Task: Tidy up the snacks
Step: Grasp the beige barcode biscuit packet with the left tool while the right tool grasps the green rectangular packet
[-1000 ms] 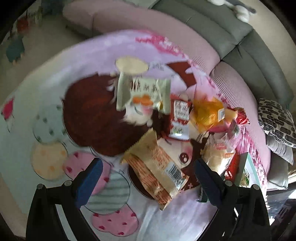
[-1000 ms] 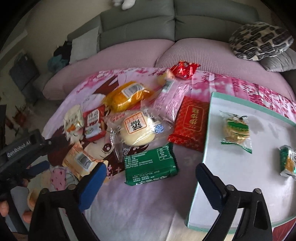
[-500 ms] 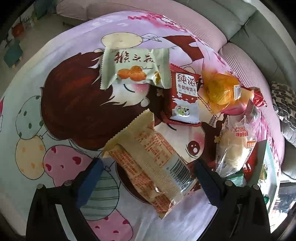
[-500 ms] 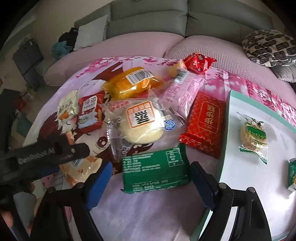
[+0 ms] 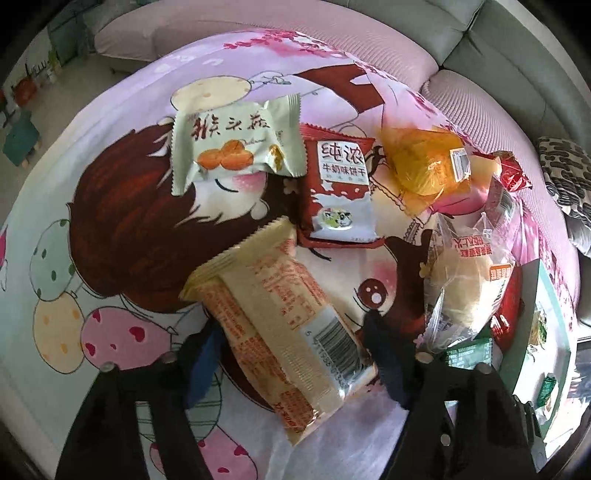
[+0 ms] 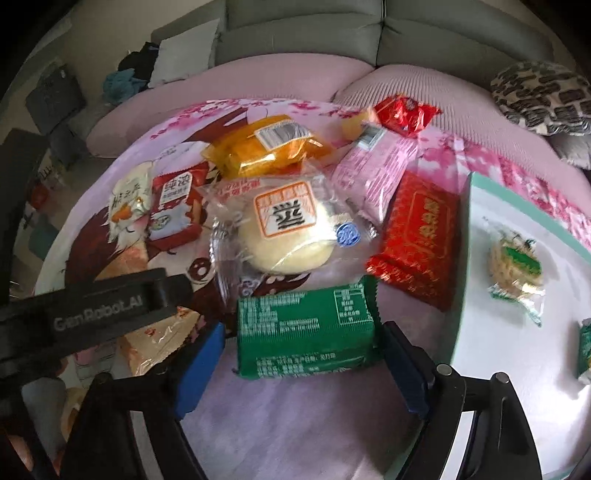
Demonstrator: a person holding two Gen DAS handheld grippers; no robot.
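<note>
A beige and orange cracker pack lies on the cartoon-print blanket, between the fingers of my left gripper. Its jaws are closing and the blue pads stand at the pack's two long edges. No squeeze shows on the wrapper. A green snack pack lies between the fingers of my right gripper. Those jaws are also closing. A gap shows at the left pad, and the right pad is near the pack's end. The left gripper's black body shows in the right wrist view, over the cracker pack.
A white tray with a teal rim at the right holds two green-labelled packs. Past the green pack lie a wrapped bun, a red pack, a pink pack and an orange pack. A grey sofa stands behind.
My left gripper has come down over the cracker pack and its jaws have narrowed around it. My right gripper has sunk toward the green pack and its jaws have drawn in a little.
</note>
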